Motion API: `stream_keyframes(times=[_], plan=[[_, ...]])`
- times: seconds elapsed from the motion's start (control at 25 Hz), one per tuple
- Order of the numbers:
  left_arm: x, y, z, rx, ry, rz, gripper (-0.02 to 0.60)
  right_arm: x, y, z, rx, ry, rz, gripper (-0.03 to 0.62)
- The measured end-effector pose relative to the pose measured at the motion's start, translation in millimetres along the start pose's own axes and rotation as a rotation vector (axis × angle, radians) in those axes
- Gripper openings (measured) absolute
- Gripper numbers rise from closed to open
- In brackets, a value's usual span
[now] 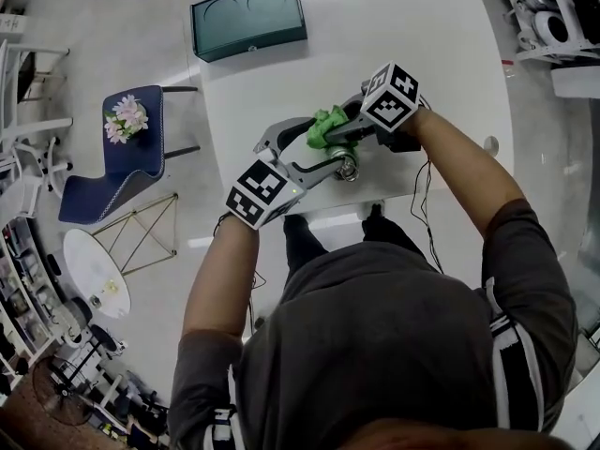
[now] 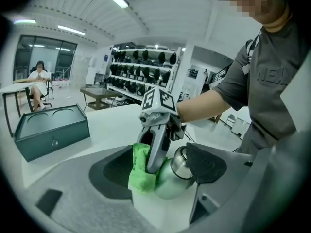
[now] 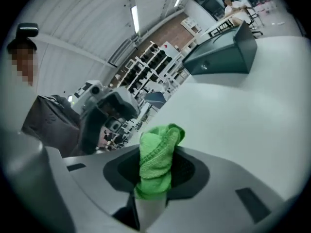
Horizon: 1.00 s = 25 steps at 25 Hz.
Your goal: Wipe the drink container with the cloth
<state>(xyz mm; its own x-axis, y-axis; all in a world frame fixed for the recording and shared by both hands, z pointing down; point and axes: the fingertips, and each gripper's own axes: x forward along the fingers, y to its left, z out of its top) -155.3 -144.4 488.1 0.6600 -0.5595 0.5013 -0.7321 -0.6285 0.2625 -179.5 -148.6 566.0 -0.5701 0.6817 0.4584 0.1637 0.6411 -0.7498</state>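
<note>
A person seen from above leans over a white counter (image 1: 422,26), with a handheld gripper in each hand near the centre of the frame.

The left gripper (image 1: 328,144) reaches in from the lower left. Its fingers (image 2: 206,163) are spread wide, and the metal drink container (image 1: 349,167) sits between them. In the left gripper view the container is tilted. Its neck is just beside the finger at the right of the frame, and the other finger stands well apart at the left. Whether the nearer finger touches the container cannot be made out.

The right gripper (image 3: 154,186) comes in from the upper right. Its fingers are pressed together on a bunched green cloth (image 1: 326,126), pinching it. The cloth lies against the side of the container.

Both grippers work close to the counter's near edge, which runs just below them in the head view, with the person's legs directly under it. The counter's left edge is near the left gripper's marker cube (image 1: 258,192). A broad bare stretch of counter spreads toward the top and right of the frame.

A dark teal box (image 1: 248,17) sits at the counter's far upper-left corner, well apart from the grippers. Beyond the left edge stands a navy chair (image 1: 127,172) with flowers (image 1: 127,118) on its seat. A small round white table (image 1: 94,270) is at the lower left.
</note>
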Motion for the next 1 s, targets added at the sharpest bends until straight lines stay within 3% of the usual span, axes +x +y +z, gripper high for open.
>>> stream_keyframes(times=[0.12, 0.24, 0.32, 0.4, 0.56, 0.68, 0.72, 0.76, 0.8, 0.88, 1.0], plan=[[0, 0, -2, -0.015, -0.008, -0.015, 0.333, 4, -24, -23, -0.050, 0.091, -0.157, 0.114], [0, 2, -3, -0.035, -0.004, -0.016, 0.333, -13, -32, -35, -0.125, 0.107, -0.304, 0.115], [1, 2, -5, -0.038, 0.023, -0.034, 0.333, -34, -31, -33, -0.136, 0.020, -0.394, 0.117], [2, 2, -7, -0.010, 0.056, -0.078, 0.333, -60, -23, -27, -0.088, -0.164, -0.458, 0.117], [-10, -6, 2, 0.141, 0.057, -0.270, 0.331, -99, 9, -40, 0.041, -0.517, -0.618, 0.118], [-17, -33, 15, 0.397, 0.069, -0.478, 0.315, -99, 46, -73, 0.100, -0.641, -0.720, 0.118], [-15, -45, 14, 0.502, 0.095, -0.553, 0.285, -92, 60, -85, 0.121, -0.669, -0.735, 0.118], [-12, -55, 12, 0.595, 0.129, -0.619, 0.205, -81, 74, -94, 0.145, -0.697, -0.743, 0.118], [-7, -61, 7, 0.667, 0.167, -0.670, 0.165, -67, 86, -101, 0.171, -0.723, -0.743, 0.118], [6, -69, -3, 0.743, 0.243, -0.738, 0.126, -37, 99, -106, 0.210, -0.758, -0.722, 0.118], [15, -81, -15, 0.724, 0.314, -0.817, 0.115, 1, 103, -95, 0.218, -0.772, -0.683, 0.118]])
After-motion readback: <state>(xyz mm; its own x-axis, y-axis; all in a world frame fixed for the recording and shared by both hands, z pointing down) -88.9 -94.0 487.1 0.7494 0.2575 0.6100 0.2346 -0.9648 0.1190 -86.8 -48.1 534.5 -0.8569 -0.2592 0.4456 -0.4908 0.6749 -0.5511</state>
